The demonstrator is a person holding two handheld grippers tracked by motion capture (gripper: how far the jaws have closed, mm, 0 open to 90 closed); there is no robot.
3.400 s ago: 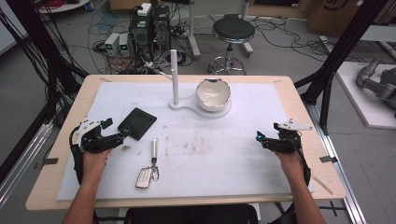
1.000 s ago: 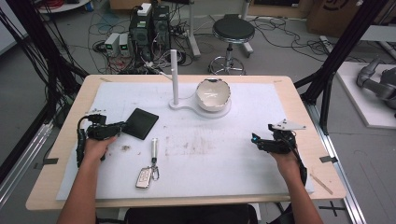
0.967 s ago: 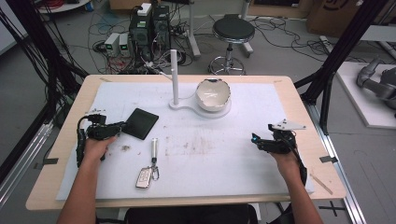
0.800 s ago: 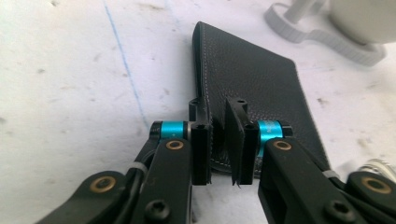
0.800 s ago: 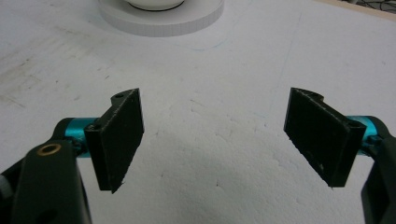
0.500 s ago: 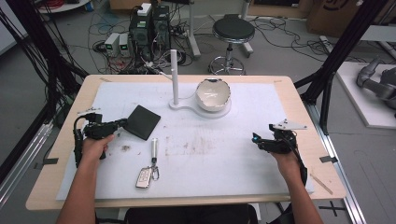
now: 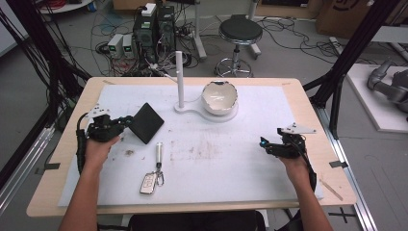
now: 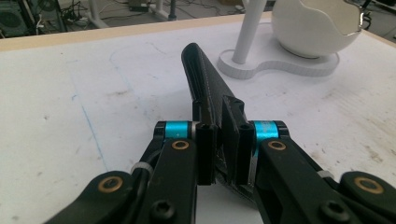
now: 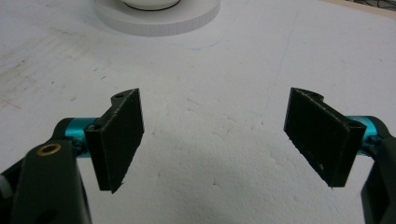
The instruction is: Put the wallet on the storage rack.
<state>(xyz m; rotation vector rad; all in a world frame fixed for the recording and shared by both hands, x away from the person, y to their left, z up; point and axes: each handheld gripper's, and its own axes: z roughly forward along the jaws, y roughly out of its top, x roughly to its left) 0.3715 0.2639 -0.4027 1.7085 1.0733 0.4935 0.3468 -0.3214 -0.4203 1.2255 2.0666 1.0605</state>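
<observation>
A flat black leather wallet [image 7: 147, 123] sits left of the table's middle, tilted up off the white sheet at its near edge. My left gripper [image 7: 129, 121] is shut on that edge. In the left gripper view both pads [image 8: 205, 151] press on the wallet [image 8: 203, 74], which stands edge-on and runs away from the jaws. My right gripper [image 7: 263, 144] hovers low over the sheet at the right, open. Its pads [image 9: 119, 137] stand wide apart with nothing between them.
A car key with fob [image 7: 150, 179] lies near the front, left of centre. At the back middle stands a white base [image 7: 192, 109] bearing a thin upright post [image 7: 179, 72] and a white egg-shaped bowl [image 7: 219, 96]. The wooden table edge [image 7: 192, 208] rims the sheet.
My left gripper reached the wallet, closed on its near edge and lifted it, so the wallet now tilts off the sheet. The right gripper has stayed in place.
</observation>
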